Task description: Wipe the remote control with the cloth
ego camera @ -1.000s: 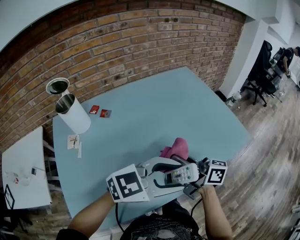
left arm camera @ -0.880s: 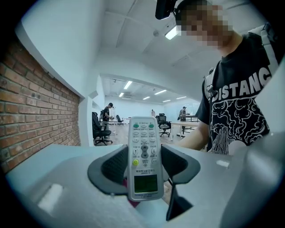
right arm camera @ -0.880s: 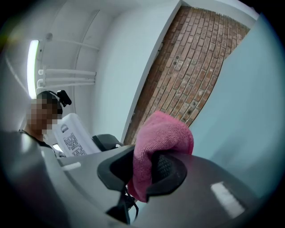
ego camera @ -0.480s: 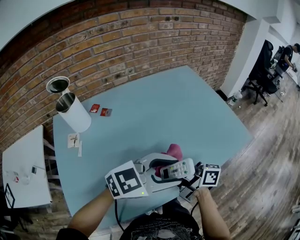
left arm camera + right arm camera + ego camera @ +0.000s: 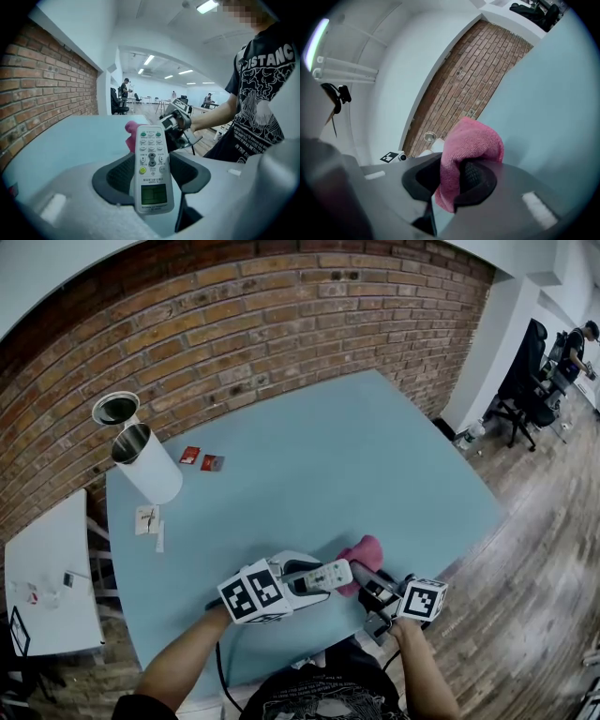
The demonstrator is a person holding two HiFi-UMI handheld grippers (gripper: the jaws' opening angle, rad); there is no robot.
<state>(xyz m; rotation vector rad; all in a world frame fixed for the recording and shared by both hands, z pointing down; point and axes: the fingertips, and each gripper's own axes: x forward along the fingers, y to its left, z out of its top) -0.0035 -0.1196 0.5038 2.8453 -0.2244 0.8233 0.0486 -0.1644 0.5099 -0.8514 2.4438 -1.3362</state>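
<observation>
With the left gripper (image 5: 152, 177), clamping the remote control (image 5: 151, 150) by its lower half, buttons and small screen facing up, top end poking out past the jaws. With the right gripper (image 5: 452, 180), pinching the pink cloth (image 5: 471, 140) between the pads, with a fold bulging above them. Holding both in the air over the near part of the blue table (image 5: 328, 456), cloth just beside the remote's far end; touching or apart, impossible to say.

Judging by that, lining up for a wiping stroke rather than clearly rubbing yet. Next, probably: pressing the cloth's loose fold onto the button face and dragging it along the length, while keeping the left grip firm against any twisting.

Seeing only from the head view: a white bin (image 5: 145, 465) and red packets (image 5: 200, 461), well apart, near the brick wall (image 5: 234, 324). Seeing only from the left gripper view: the button face itself. Seeing only from the right gripper view: the cloth's seat between the pads.
</observation>
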